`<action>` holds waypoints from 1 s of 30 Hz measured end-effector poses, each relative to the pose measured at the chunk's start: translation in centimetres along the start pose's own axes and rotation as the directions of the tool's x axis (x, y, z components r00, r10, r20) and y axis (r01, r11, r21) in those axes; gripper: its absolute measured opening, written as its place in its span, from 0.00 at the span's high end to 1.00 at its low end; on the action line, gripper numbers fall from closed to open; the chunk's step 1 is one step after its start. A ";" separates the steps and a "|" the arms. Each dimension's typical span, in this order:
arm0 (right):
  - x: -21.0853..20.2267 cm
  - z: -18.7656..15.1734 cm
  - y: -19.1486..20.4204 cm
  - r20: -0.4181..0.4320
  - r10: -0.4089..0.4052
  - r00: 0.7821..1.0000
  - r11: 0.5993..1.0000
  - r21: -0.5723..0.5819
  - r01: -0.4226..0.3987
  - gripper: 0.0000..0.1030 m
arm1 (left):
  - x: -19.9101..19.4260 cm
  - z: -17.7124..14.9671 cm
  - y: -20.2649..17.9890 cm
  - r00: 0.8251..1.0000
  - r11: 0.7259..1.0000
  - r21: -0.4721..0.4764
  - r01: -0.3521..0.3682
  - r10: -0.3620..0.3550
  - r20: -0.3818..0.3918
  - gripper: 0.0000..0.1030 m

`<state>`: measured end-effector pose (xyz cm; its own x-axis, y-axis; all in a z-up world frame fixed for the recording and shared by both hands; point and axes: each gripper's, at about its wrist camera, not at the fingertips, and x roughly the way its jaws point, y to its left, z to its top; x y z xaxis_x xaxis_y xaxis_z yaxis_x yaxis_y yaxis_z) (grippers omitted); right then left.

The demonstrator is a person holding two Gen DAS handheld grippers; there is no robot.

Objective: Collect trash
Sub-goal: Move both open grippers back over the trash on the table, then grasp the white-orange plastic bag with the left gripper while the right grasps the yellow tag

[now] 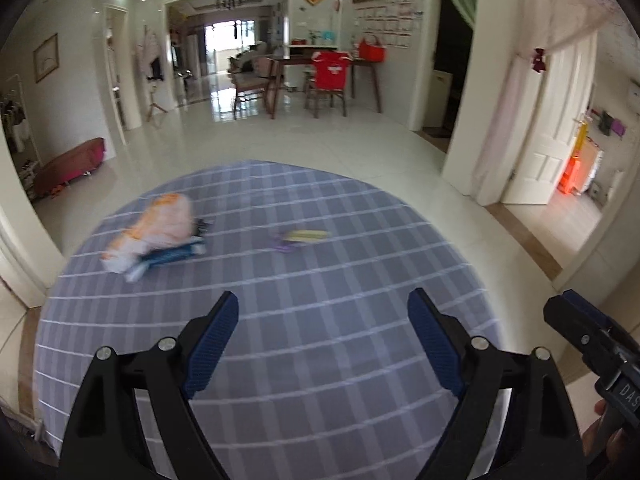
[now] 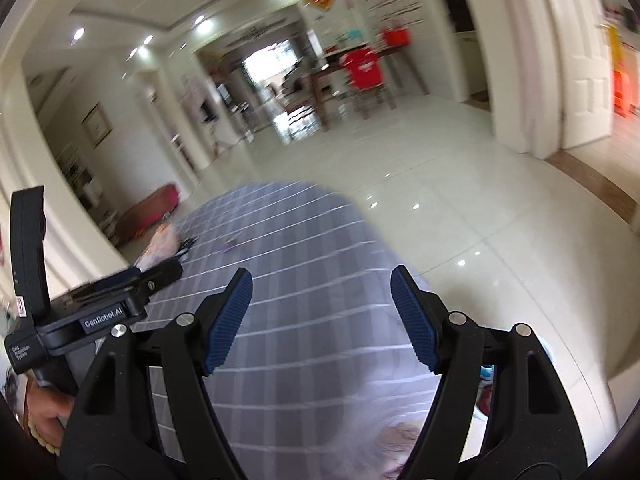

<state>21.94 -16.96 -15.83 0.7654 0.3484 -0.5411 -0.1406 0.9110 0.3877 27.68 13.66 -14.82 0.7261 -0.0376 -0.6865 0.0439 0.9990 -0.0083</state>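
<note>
Trash lies on the far left of a round counter draped in a grey-blue checked cloth, seen from the left wrist: a crumpled orange-and-white plastic bag with a flat blue wrapper touching its near edge, and to the right of them, apart, a small yellow wrapper with a purple scrap beside it. The left gripper hovers over the near cloth, jaws spread wide and empty, all the trash well beyond its tips. The right gripper's tip shows at the right edge.

From the right wrist, blurred, the right gripper stands with jaws wide and empty over the counter's near right edge; the bag lies far left, past the left gripper's body.
</note>
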 end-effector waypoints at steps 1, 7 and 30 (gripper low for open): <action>1.2 0.1 1.2 -0.018 0.016 1.000 1.000 -0.013 -0.017 0.31 | 0.2 -0.1 1.7 0.999 0.999 0.000 -0.032 0.032 0.001 0.17; 7.7 0.3 6.9 -0.114 0.057 0.992 0.996 -0.060 -0.064 0.29 | 3.0 1.3 10.0 0.984 0.983 0.021 -0.180 0.180 0.002 0.17; 23.3 2.9 10.8 -0.283 0.124 0.951 0.992 0.016 -0.125 0.88 | 10.9 5.4 14.6 0.985 0.982 0.085 -0.170 0.172 -0.016 0.62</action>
<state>40.06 0.34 -22.09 0.5324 0.5068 -0.6781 -0.2247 0.8569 0.4639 39.98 27.67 -18.50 0.7117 0.1352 -0.6893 -0.0218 0.9851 0.1707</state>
